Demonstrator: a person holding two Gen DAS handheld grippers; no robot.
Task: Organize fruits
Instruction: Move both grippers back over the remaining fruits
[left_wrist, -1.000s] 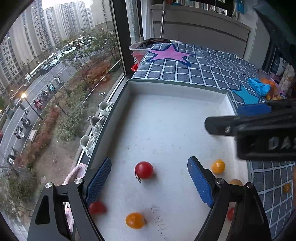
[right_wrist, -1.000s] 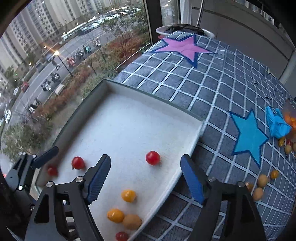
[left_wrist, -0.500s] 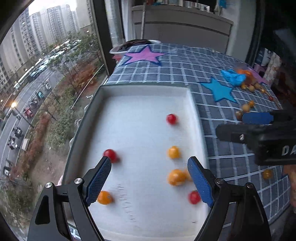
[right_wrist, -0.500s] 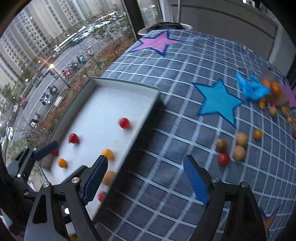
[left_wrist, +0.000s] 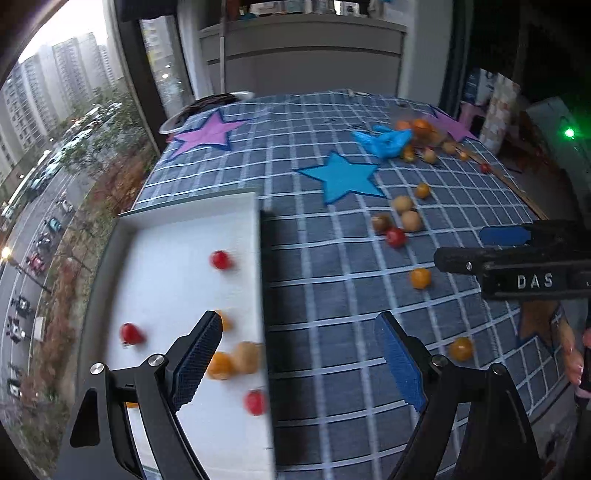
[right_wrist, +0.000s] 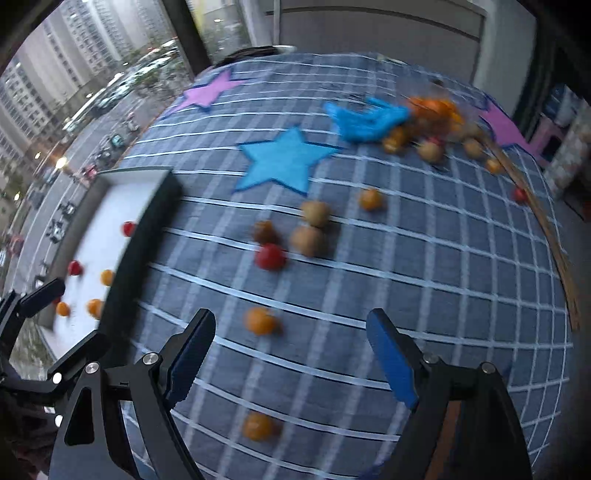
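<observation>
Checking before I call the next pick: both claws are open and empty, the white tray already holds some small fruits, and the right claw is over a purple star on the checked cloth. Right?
Not quite. In the right wrist view the right claw hangs over plain blue checked cloth with loose orange fruits, no purple star beneath it. The rest holds: both claws open and empty, and the white tray holds small fruits.
</observation>
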